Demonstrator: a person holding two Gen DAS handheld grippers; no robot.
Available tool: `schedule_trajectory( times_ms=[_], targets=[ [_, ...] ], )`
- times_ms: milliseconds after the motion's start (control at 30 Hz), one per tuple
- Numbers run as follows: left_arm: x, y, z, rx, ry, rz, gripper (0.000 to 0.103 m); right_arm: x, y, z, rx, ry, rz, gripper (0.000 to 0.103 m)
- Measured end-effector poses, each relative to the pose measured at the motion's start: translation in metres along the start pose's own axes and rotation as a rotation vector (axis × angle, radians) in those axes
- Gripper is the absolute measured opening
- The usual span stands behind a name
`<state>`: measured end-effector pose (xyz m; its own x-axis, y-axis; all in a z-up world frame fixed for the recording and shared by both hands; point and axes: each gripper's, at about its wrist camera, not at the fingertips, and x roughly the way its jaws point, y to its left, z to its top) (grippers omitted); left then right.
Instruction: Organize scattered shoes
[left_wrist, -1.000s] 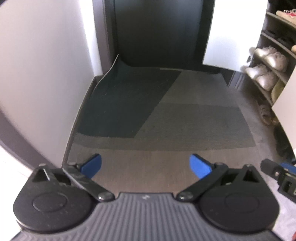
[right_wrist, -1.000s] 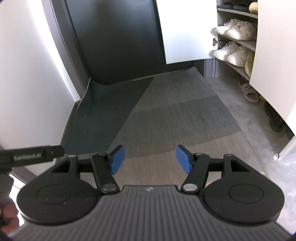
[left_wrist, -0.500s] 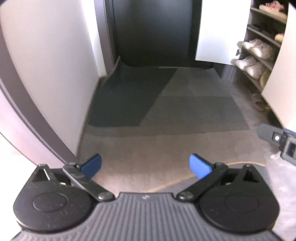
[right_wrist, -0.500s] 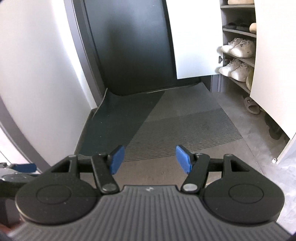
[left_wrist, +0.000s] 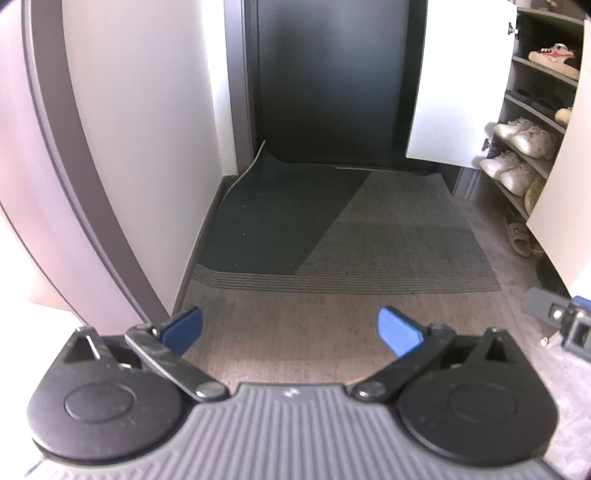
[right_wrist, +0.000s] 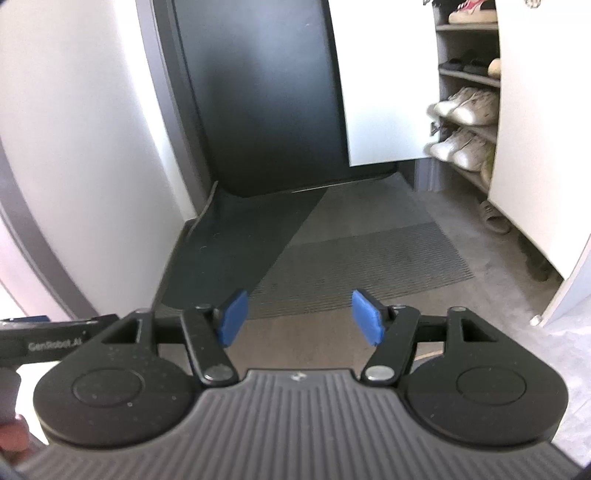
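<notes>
Blue pads on the left hand-held gripper stood wide apart, nothing between them, only bare floor beyond. Right hand-held gripper was opening, its pads also empty, pointed down at the near edge of the mat. Each gripper showed at the edge of the other's view, so the two sat side by side, both well back from the cabinet.

Mat was dark, ribbed, half in shadow, and lay before a dark door. No shoes on it.

Cabinet stood to the right, white door swung open. Two pairs of white sneakers sat on the middle shelves, dark sandals above them, a reddish shoe on the top shelf. One tan slipper lay loose on the floor at the cabinet's foot, with something dark further along under the near door, too shadowed to identify.

Judgement: between picks, both hands free. Most shoes looked shelved. The slipper seemed the likely next target, calling for a swing right and down to it, with open jaws set across its strap or sole.
</notes>
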<state>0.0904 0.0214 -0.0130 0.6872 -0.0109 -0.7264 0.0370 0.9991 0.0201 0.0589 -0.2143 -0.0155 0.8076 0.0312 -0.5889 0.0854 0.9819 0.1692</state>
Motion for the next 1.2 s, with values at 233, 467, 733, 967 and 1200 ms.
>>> schedule_trajectory(
  times_ms=[233, 467, 733, 967, 1200],
  targets=[
    [-0.002, 0.004, 0.001, -0.004, -0.01, -0.006, 0.103, -0.002, 0.014, -0.006, -0.026, -0.015, -0.02, 0.085],
    [-0.006, 0.003, -0.002, -0.002, -0.008, -0.039, 0.103, -0.006, 0.022, -0.009, -0.047, -0.023, -0.038, 0.085],
    [-0.005, -0.001, -0.007, 0.009, -0.005, -0.038, 0.103, -0.01, 0.023, -0.011, -0.037, -0.043, -0.047, 0.085],
    [-0.004, -0.008, -0.011, 0.026, -0.002, -0.04, 0.103, -0.013, 0.024, -0.012, -0.045, -0.052, -0.04, 0.085],
    [-0.005, -0.012, -0.014, 0.029, 0.0, -0.054, 0.103, -0.015, 0.025, -0.012, -0.05, -0.05, -0.083, 0.085]
  ],
)
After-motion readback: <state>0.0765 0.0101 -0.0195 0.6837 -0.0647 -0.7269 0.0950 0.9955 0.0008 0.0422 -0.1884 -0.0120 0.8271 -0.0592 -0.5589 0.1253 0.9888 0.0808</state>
